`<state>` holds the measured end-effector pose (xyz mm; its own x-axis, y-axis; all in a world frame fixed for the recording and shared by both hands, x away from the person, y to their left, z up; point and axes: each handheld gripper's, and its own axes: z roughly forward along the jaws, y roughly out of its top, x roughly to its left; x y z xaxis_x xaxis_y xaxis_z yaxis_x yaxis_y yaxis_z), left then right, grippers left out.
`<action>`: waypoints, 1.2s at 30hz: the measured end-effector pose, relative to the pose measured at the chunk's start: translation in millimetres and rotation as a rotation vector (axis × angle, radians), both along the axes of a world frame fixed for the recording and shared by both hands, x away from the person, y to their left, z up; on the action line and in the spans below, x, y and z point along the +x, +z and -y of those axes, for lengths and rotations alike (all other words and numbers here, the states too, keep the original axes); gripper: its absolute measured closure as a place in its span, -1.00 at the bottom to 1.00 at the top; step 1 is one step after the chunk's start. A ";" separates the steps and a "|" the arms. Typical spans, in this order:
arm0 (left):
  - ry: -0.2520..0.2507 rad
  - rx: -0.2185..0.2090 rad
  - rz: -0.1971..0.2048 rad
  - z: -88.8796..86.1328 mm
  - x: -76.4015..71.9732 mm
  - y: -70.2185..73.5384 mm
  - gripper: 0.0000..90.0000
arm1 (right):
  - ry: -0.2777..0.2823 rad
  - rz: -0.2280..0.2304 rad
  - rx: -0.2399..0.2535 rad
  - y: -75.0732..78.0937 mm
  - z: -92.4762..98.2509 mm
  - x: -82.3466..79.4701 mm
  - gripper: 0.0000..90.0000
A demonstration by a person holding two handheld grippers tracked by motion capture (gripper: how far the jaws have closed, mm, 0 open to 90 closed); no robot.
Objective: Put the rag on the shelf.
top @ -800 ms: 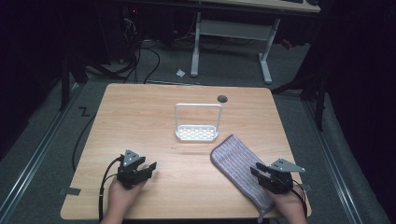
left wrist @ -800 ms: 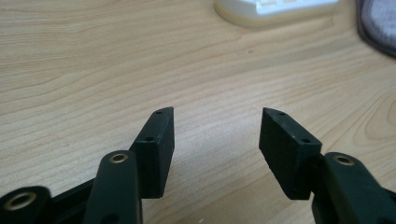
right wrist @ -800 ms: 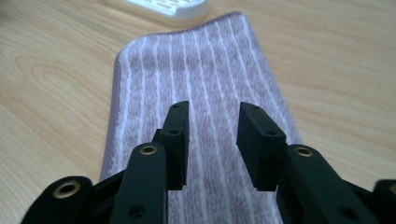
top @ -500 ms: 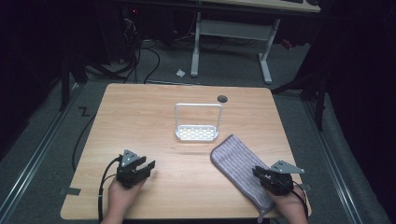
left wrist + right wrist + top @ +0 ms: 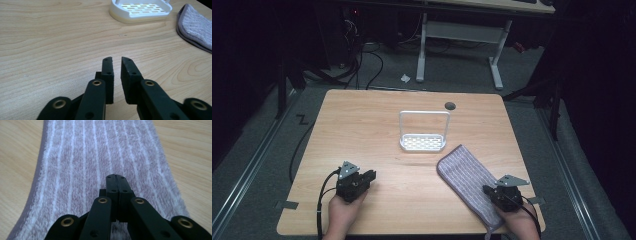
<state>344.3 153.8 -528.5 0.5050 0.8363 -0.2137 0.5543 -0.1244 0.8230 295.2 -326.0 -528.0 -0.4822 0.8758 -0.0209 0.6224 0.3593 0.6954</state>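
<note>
Right gripper [image 5: 490,191] over towel [image 5: 464,175] (fingers together)

Purple towel [image 5: 467,182] with thin white stripes, folded into a long strip, lying flat and slanted near the table's front right corner, one end over the edge.

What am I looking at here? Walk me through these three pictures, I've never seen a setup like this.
A person sits at a wooden table holding a two-jaw tool in each hand. The high view looks down from above; the other two pictures come from small cameras riding on each tool, looking along its black jaws.

The left gripper rests on bare wood, jaws nearly together with a thin gap, holding nothing. The right gripper is over the near end of a striped purple towel, jaws shut; whether it pinches the cloth is unclear.

A white rack with a wire handle stands mid-table, apart from the towel.
</note>
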 end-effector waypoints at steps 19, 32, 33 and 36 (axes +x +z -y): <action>-0.020 -0.012 0.015 1.5 -1.4 -0.5 0.63 | 0.029 0.063 0.048 20.2 -18.9 -6.1 1.00; -0.087 -0.011 0.006 28.7 2.8 2.4 0.42 | -0.005 -0.019 0.008 -1.5 -6.1 -8.7 1.00; -0.092 -0.006 0.006 31.5 3.6 2.2 0.40 | 0.010 -0.018 0.007 -1.7 -9.6 -11.1 1.00; -0.118 0.001 0.007 41.4 5.5 2.1 0.40 | 0.040 -0.025 0.016 -2.3 -19.4 -17.1 1.00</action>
<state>349.8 112.4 -526.3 0.6018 0.7709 -0.2087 0.5295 -0.1895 0.8268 278.1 -306.6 -530.3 -0.5168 0.8561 0.0050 0.6251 0.3733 0.6855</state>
